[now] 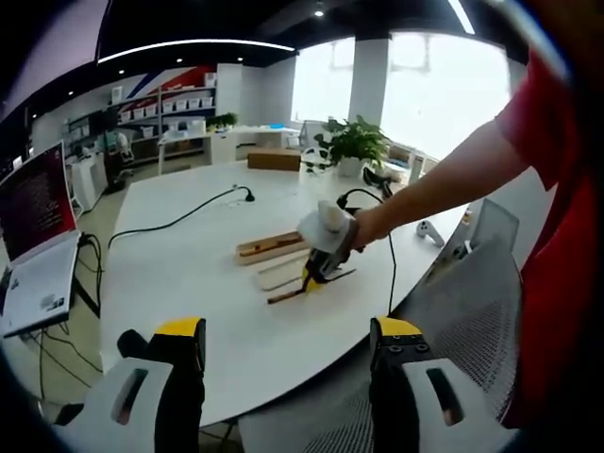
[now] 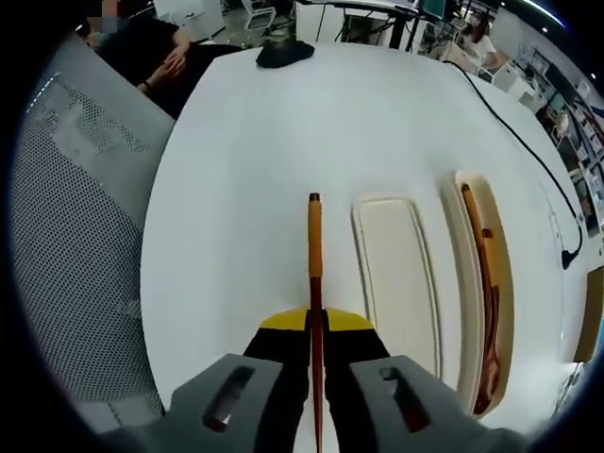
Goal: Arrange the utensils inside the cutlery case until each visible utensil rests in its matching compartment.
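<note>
In the right gripper view, a pair of chopsticks [image 2: 314,283] runs straight up the middle, orange at the far end and dark red toward the near end, clamped between the closed jaws of the right gripper [image 2: 315,332]. The far tip hovers over or rests on the white desk [image 2: 283,142]; which one cannot be told. Just right of the chopsticks lies the case [image 2: 392,283], a pale tray with a long empty compartment. Beside that, further right, a second compartment holds a wooden spoon [image 2: 488,311] lying lengthwise. A black cable [image 2: 528,142] crosses the desk beyond the case. A grey mesh chair [image 2: 75,236] stands at the left edge of the desk, and a dark object [image 2: 284,54] sits at the far end.

In the left gripper view, the left gripper [image 1: 288,344] hangs with jaws apart and nothing between them, well back from the desk [image 1: 189,274]. Across it, a person's arm in a red sleeve reaches in from the right, holding the right gripper [image 1: 316,274] down at the case [image 1: 274,247] with the chopsticks [image 1: 283,296] in it. A laptop [image 1: 38,236] sits to the left, and a potted plant [image 1: 357,143] stands at the far side.
</note>
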### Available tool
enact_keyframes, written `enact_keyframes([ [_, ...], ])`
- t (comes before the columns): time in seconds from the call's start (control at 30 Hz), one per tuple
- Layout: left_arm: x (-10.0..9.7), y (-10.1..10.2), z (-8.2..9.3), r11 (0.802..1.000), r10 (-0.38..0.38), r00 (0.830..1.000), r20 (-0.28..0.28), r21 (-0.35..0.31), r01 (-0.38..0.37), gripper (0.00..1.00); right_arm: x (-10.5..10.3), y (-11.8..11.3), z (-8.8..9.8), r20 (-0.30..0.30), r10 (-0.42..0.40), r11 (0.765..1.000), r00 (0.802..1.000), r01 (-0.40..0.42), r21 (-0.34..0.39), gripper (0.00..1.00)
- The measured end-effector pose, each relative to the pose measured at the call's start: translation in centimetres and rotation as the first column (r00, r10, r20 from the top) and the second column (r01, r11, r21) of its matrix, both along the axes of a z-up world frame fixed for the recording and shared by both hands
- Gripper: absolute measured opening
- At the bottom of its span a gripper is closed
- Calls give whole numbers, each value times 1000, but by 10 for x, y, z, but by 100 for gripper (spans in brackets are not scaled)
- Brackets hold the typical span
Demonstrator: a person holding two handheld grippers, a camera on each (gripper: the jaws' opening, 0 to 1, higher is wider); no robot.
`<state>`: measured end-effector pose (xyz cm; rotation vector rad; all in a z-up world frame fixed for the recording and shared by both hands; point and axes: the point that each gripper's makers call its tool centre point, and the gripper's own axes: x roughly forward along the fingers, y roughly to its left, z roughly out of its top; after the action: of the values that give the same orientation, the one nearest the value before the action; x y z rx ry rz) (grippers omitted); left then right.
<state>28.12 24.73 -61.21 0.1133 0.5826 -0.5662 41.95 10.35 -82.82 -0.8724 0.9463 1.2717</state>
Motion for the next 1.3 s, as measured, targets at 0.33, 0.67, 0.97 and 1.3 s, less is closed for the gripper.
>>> enact_keyframes([
  [0.33, -2, 1, -1, 1000, 3, 1000, -2, 1, -3, 72, -4, 3, 3, -5, -9, 999, 1000, 10, 37, 0],
  [0.67, -1, 3, -2, 1000, 7, 1000, -1, -2, -7, 72, -1, 5, 9, -9, -17, 999, 1000, 17, 40, 0],
  [0.97, -3, 3, -4, 1000, 6, 1000, -5, -1, -6, 72, 6, -2, 15, 5, -16, 1000, 1000, 15, 24, 1],
  [1.3, -3, 2, -4, 1000, 4, 1000, -5, 0, -4, 72, 16, -5, 22, 11, -33, 999, 999, 33, 20, 0],
])
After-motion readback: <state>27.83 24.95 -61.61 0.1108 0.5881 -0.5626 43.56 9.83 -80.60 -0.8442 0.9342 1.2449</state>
